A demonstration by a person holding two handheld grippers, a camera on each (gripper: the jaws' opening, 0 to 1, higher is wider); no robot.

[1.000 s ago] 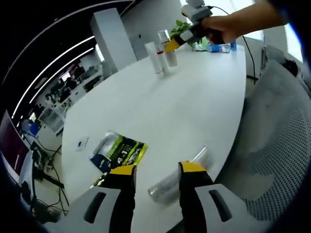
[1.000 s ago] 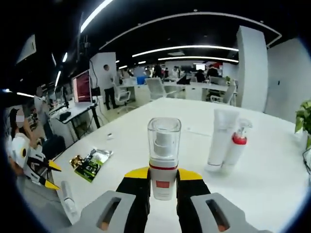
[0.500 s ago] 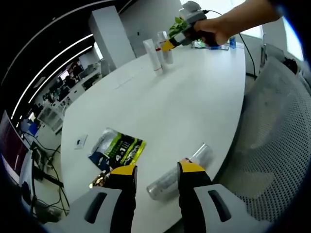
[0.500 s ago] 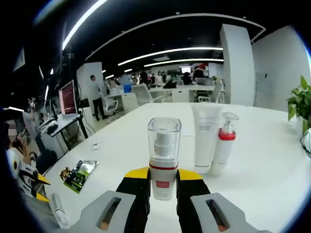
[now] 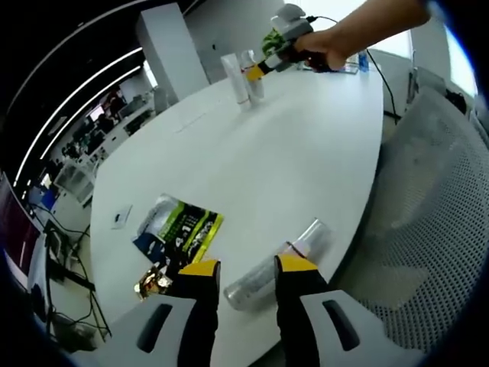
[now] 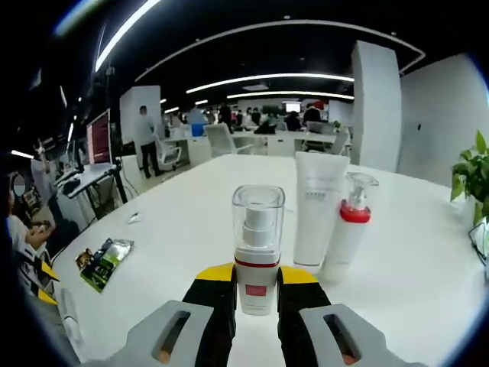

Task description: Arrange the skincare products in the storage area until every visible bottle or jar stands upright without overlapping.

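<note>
The left claw (image 5: 241, 267), jaws narrowly apart and empty, hovers over the clear bottle (image 5: 279, 262) lying at the surface (image 5: 290, 153) edge. The right claw (image 6: 257, 277) grips the pump bottle (image 6: 257, 248) upright, now carried closer to the white tube (image 6: 319, 208) and red-collared bottle (image 6: 348, 225), seemingly ready to set down.

Pump bottle (image 6: 257, 252) between the jaws — tube (image 6: 317, 210) and spray bottle (image 6: 346, 228) just behind, rightward, on table (image 6: 191, 206).
</note>
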